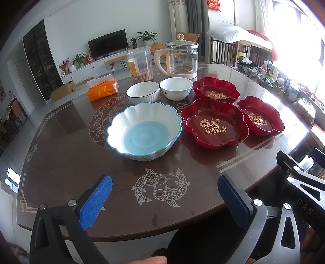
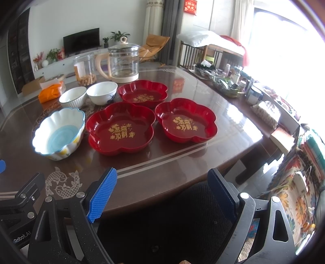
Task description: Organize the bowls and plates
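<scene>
Each tool, left [image 1: 165, 195] and right [image 2: 162, 187], hangs spread and empty over the table [image 1: 67, 162] edge, bowls well apart.

This is a home, an open living and dining room. A dark glossy dining table [image 1: 67, 154] with fish patterns carries everyday things: a glass kettle [image 1: 181, 60], a snack jar [image 1: 140, 66], a tissue pack [image 1: 102, 89], bowls [image 1: 143, 93] and red plates [image 1: 214, 123]. Beyond it a TV [image 1: 108, 43] stands on a long white cabinet [image 1: 97, 66] with potted plants [image 1: 147, 37], beside a dark display shelf [image 1: 41, 61]. An orange lounge chair [image 2: 151, 45], curtains [image 2: 169, 24] at a bright window, a red paper decoration [image 2: 190, 7] on the wall and a floral cushion [image 2: 292, 188] complete the domestic setting.
</scene>
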`<state>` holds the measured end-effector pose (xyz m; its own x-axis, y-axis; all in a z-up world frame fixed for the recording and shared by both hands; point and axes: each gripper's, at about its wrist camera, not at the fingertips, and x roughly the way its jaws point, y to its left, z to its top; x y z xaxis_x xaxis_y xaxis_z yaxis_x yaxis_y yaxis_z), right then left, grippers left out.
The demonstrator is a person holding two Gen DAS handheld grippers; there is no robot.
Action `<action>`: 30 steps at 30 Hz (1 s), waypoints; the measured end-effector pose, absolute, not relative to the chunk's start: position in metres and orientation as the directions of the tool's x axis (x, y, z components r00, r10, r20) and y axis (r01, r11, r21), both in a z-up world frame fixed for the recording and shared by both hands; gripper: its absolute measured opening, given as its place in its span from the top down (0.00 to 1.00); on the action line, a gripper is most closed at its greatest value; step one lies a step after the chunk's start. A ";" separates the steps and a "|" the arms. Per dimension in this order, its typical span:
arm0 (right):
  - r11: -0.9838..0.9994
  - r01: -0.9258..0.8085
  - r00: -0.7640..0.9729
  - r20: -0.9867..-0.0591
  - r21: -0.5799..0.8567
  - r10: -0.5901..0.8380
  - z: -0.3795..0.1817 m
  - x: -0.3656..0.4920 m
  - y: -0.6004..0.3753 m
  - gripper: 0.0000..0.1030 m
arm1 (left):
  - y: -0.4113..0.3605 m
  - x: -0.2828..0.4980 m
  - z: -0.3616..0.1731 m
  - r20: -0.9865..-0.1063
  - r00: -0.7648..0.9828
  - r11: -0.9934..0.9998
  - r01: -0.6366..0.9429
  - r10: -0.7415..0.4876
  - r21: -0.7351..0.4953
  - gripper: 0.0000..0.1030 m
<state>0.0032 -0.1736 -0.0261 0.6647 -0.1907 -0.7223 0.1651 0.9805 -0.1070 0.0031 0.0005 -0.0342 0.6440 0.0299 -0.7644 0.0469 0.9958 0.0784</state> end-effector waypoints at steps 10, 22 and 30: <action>0.940 0.331 0.764 -0.608 0.085 -0.215 0.000 -0.015 -0.228 0.10 | -0.009 0.007 -0.042 -0.784 0.620 0.994 0.096 -0.012 0.061 0.00; 0.908 0.398 0.682 -0.704 0.133 -0.196 -0.026 0.002 -0.269 0.10 | -0.024 0.018 -0.058 -0.834 0.535 0.977 0.214 -0.132 -0.017 0.00; 0.922 0.306 0.819 -0.560 0.236 -0.129 -0.004 -0.016 -0.264 0.10 | -0.029 0.020 -0.061 -0.828 0.493 0.955 0.248 -0.267 -0.161 0.00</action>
<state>-0.0156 -0.2636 -0.0037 0.8187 -0.1286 -0.5597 0.3062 0.9222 0.2360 0.0200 -0.0291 -0.0615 0.4935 -0.2673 -0.8277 0.2482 0.9553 -0.1605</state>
